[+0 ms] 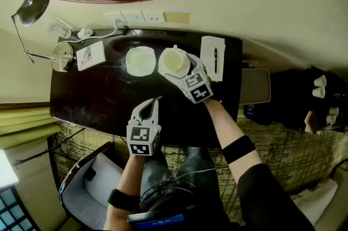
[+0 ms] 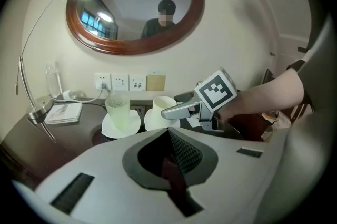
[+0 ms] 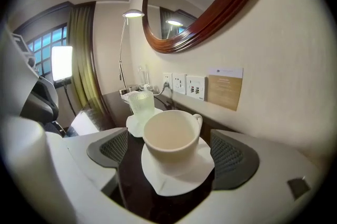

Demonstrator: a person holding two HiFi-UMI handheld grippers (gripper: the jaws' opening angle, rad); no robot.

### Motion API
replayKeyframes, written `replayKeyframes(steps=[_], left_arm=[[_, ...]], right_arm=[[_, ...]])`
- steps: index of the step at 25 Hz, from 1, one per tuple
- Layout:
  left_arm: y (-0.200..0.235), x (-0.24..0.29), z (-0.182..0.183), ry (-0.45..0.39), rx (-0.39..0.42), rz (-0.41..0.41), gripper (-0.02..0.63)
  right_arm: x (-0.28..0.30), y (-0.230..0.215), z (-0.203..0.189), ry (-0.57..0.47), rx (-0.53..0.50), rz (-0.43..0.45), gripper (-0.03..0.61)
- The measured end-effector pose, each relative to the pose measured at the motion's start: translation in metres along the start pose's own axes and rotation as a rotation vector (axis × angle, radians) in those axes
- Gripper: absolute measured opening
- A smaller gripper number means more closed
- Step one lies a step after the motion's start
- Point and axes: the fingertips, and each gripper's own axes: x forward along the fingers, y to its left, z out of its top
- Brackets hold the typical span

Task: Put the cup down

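Note:
A white cup (image 3: 172, 136) stands upright on a white saucer (image 3: 181, 173) on the dark table (image 1: 103, 99). My right gripper (image 3: 174, 157) is open, one pad (image 3: 117, 148) on each side of the cup, and neither touches it. In the head view the cup (image 1: 174, 60) sits at the table's back middle with the right gripper (image 1: 182, 68) just behind it. My left gripper (image 1: 147, 111) is shut and empty over the table's front. From the left gripper (image 2: 176, 157) view, the cup (image 2: 163, 104) and the right gripper (image 2: 181, 110) lie ahead.
A pale green glass (image 1: 140, 60) on its own saucer stands just left of the cup. A notepad with a pen (image 1: 213, 57) lies to the right, and a card (image 1: 91, 55) and a desk lamp (image 1: 32, 7) to the left. Wall sockets (image 1: 133, 17) are behind, a chair (image 1: 81, 186) below.

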Motion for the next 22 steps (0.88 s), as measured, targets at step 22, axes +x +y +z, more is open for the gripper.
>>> replayKeyframes(steps=[22], left_arm=[[-0.011, -0.007, -0.013, 0.002, -0.008, 0.020, 0.000]], right_arm=[[0.005, 0.008, -0.005, 0.010, -0.076, 0.097, 0.413]])
